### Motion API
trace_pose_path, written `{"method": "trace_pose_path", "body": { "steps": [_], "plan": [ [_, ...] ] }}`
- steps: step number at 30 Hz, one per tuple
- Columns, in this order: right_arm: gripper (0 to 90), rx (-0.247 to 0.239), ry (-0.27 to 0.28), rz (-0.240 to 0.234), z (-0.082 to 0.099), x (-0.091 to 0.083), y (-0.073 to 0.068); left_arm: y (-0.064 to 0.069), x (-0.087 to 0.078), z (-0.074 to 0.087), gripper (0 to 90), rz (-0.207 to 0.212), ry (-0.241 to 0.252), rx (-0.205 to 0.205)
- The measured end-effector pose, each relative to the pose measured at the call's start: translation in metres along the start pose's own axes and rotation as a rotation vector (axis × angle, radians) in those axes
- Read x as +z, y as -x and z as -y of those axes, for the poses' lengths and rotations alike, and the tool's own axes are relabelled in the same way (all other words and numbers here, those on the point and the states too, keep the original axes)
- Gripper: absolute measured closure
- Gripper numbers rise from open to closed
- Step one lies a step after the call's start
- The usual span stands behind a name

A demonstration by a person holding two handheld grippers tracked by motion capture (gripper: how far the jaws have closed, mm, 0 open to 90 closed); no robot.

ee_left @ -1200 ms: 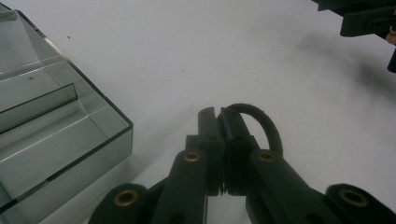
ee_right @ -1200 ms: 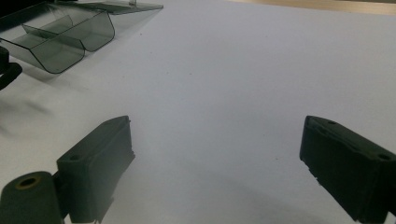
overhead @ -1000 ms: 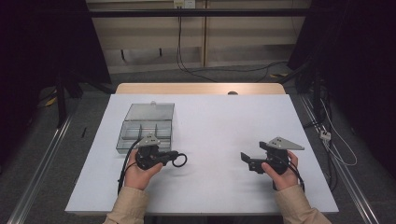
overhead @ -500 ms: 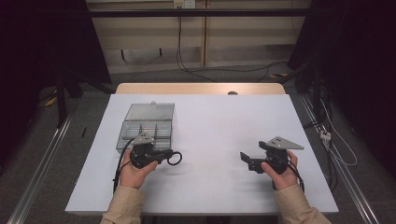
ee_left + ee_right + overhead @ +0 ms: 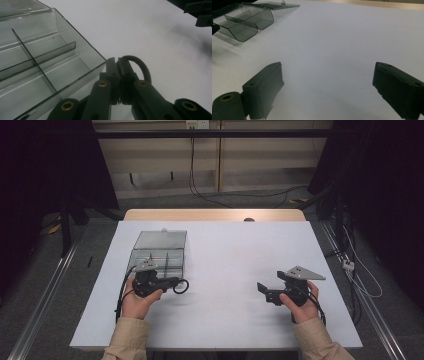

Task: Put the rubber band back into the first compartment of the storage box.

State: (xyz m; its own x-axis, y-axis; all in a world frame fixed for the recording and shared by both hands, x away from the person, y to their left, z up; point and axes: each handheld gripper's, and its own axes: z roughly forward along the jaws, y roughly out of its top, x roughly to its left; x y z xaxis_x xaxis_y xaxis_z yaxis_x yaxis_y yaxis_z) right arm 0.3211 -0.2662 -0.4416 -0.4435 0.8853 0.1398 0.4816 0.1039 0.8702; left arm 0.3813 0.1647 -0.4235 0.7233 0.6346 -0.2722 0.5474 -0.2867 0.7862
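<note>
Beside box (image 5: 159, 251), upright black ring (image 5: 140, 65)

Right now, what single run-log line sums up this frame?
left tongs: shut on black ring | right tongs: open, empty, over white table | clear divided box: lid open, compartments empty

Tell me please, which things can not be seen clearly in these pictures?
- Black ring in the shut left claw: left gripper view, the clamped part is hidden by the jaws; in the high view it is too small to name.
- Clear box: left gripper view, cut off by the left and bottom edges.
- Right claw, open: right gripper view, both jaws cut by the bottom edge.
- Small thing on the wooden table edge: high view, too small.
</note>
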Motion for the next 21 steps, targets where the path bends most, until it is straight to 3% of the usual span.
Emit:
{"method": "trace_pose_path", "body": {
  "steps": [21],
  "plan": [
    [8.9,-0.002,0.001,-0.006,0.0,0.0,-0.001,-0.013,-0.012,-0.008,88.2,-0.027,-0.002,-0.026]
  ]
}}
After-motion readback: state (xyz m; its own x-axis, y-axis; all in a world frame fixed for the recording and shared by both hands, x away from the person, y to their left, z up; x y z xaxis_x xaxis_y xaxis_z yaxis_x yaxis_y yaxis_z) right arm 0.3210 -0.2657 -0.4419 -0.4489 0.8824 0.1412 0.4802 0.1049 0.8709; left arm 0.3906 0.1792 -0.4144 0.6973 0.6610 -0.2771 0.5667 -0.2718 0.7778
